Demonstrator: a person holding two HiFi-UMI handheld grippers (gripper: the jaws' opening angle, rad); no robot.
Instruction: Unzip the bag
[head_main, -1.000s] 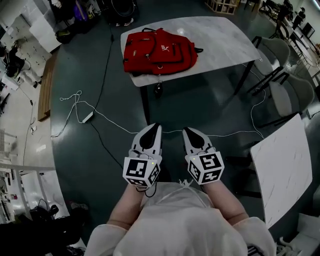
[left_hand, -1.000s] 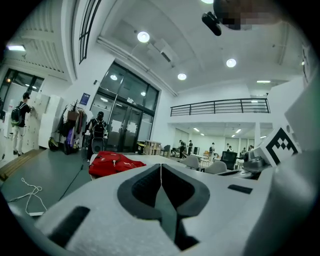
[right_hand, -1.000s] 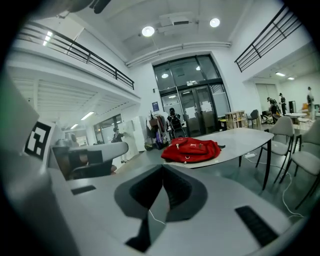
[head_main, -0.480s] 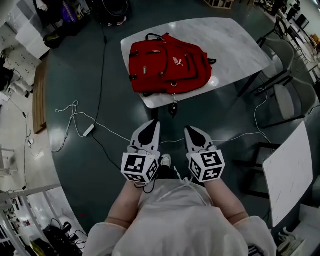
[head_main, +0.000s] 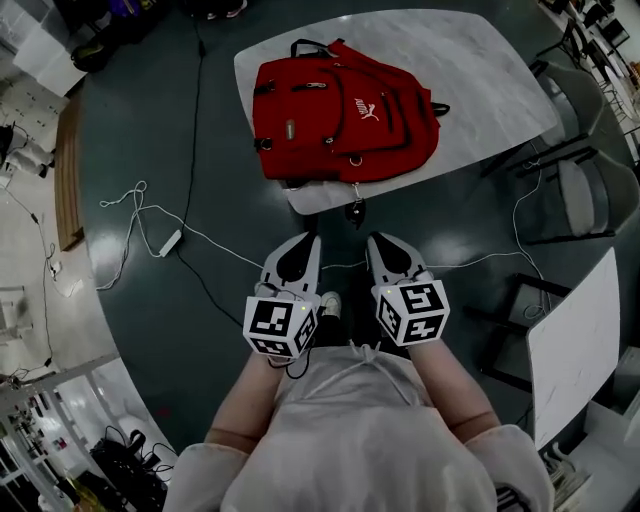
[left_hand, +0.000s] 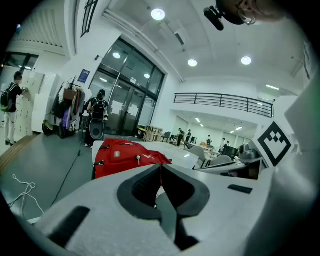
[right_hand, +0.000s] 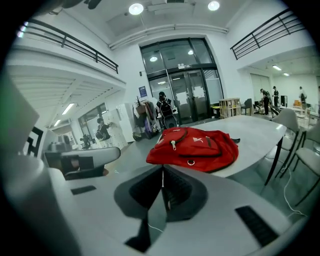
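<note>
Pointing to twelve o'clock, the left gripper (head_main: 303, 243) and right gripper (head_main: 379, 243) hover side by side, jaws pressed together on nothing. The red bag (head_main: 340, 105) lies on the table (head_main: 480, 70) at twelve o'clock, well apart.

red bag (head_main: 343, 108), flat on table, seemingly zipped

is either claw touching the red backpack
No, the left claw and right claw both hang over the floor, short of the table where the red backpack lies.
</note>
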